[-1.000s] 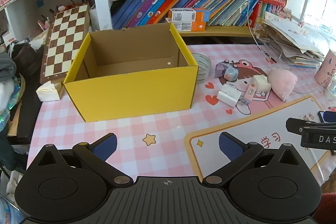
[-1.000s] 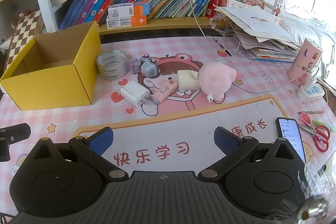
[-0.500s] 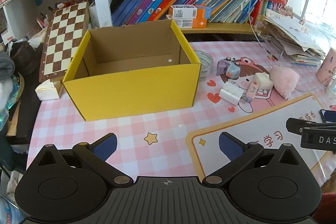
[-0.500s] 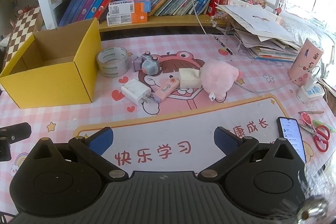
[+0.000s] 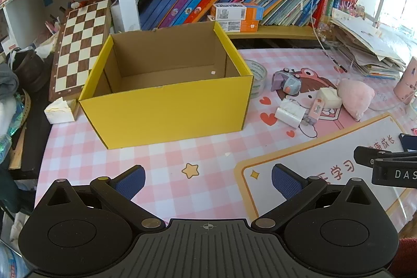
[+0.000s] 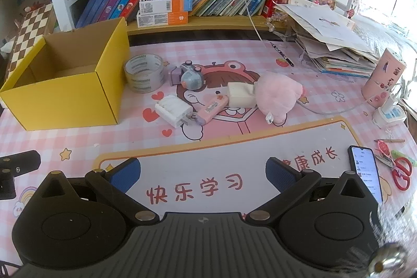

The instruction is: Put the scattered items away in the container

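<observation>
From the left wrist we have drifted closer to the yellow box [image 5: 166, 85]; our left gripper [image 5: 208, 177] gapes wide, empty. From the right wrist, right gripper [image 6: 202, 175] equally wide; charger [image 6: 174, 110] and plush [image 6: 277, 97] remain right of the box, nothing packed.

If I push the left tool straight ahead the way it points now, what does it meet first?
Most likely the near yellow wall of the cardboard box. The left tool is open and empty, with only bare pink checked mat between; depth is hard to judge.
</observation>
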Tool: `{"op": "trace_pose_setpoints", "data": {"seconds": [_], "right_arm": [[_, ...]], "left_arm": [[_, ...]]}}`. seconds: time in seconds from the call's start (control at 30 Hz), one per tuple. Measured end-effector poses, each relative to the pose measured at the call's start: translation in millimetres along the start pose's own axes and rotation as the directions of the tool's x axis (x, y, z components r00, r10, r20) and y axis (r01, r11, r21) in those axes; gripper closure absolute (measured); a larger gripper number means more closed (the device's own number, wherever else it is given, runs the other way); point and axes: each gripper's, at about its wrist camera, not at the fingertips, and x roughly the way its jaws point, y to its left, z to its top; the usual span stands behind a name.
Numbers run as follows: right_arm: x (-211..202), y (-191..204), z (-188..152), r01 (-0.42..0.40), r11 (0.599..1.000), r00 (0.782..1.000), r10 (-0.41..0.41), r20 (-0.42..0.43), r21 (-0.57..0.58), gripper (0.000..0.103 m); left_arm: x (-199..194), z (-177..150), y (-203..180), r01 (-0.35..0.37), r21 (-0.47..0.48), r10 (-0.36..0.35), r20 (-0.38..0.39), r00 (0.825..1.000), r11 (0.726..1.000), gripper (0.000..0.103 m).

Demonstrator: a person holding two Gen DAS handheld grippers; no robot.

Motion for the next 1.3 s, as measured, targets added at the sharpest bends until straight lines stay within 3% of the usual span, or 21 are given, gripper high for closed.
{"op": "trace_pose_setpoints", "data": {"seconds": [0.73, 1.3], "right_arm": [[8, -8, 3, -0.01, 1.0, 1.0, 0.01, -0.013, 0.004, 0.0], [19, -40, 6, -0.045, 0.999, 0.999, 0.045, -0.009, 0.0, 0.0]], "left_arm": [[5, 3, -9, 0.006, 0.009, -0.006, -0.012, 1.0, 1.0, 0.0], [10, 8, -42, 0.023, 0.014, -0.023, -0.003, 1.0, 1.0, 0.0]]}}
